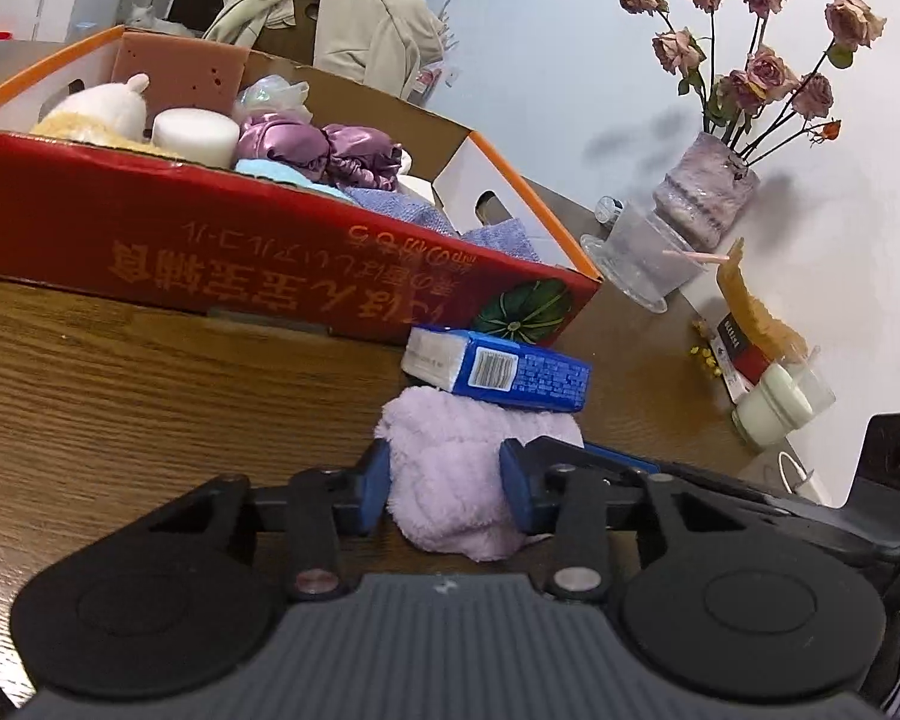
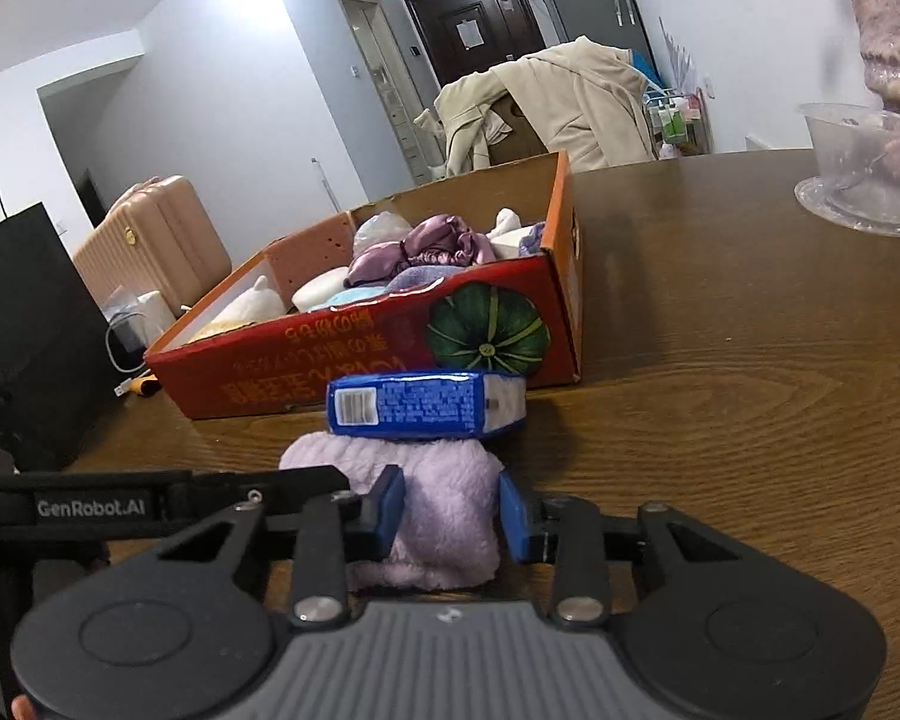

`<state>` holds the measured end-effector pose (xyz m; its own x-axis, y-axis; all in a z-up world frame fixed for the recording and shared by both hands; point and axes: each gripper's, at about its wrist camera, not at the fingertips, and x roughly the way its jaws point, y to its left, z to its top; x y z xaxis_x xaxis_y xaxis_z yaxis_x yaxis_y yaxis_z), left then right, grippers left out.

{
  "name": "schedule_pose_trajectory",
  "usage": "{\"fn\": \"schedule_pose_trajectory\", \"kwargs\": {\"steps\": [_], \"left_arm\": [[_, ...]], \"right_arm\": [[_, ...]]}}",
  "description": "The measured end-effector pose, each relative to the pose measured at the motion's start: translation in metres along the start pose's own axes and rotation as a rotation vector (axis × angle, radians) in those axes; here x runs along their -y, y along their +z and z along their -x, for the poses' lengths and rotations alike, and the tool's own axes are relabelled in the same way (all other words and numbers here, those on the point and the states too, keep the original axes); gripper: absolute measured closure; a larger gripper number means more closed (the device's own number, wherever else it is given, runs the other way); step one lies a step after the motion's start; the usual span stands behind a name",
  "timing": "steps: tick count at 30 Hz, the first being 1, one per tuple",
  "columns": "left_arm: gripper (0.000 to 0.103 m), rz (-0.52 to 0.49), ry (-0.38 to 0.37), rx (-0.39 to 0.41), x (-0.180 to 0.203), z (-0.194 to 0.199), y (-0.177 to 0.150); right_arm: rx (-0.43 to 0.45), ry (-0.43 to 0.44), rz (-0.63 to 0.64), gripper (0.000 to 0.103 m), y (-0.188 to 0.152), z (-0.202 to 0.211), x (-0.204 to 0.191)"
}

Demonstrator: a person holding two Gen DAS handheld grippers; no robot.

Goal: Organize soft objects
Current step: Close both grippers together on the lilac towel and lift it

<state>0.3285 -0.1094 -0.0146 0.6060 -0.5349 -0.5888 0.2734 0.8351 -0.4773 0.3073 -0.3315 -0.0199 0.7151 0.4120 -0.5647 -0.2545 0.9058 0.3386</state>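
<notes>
Both grippers' blue fingers pinch the lilac fluffy cloth.

Both wrist views sit low and close, sharing the lilac towel and red box.

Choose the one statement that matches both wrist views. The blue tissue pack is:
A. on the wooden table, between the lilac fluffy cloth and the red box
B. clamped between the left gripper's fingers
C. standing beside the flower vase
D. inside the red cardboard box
A: the blue tissue pack lies on the wooden table, just beyond the lilac fluffy cloth and in front of the red box.
</notes>
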Motion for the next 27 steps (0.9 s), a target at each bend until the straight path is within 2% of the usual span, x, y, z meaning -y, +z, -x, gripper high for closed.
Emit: {"fn": "schedule_pose_trajectory", "kwargs": {"steps": [5,9,13,20,27], "left_arm": [[0.067,0.001,-0.008,0.003,-0.002,-0.002,-0.001],[0.069,-0.018,0.02,-0.001,0.005,0.003,-0.005],[0.071,-0.013,0.025,-0.007,0.007,0.024,-0.022],[0.075,-0.019,0.01,0.007,0.009,0.063,-0.051],[0.076,-0.078,-0.04,0.063,0.012,0.092,-0.042]], "right_arm": [[-0.008,0.01,-0.001,0.073,0.0,-0.001,0.001],[-0.016,0.015,0.026,0.074,-0.002,0.002,-0.004],[-0.027,0.034,0.034,0.078,-0.013,0.016,-0.015],[-0.01,0.015,0.09,0.086,-0.043,0.05,-0.055],[0.039,0.009,0.092,0.087,-0.042,0.07,-0.077]]}}
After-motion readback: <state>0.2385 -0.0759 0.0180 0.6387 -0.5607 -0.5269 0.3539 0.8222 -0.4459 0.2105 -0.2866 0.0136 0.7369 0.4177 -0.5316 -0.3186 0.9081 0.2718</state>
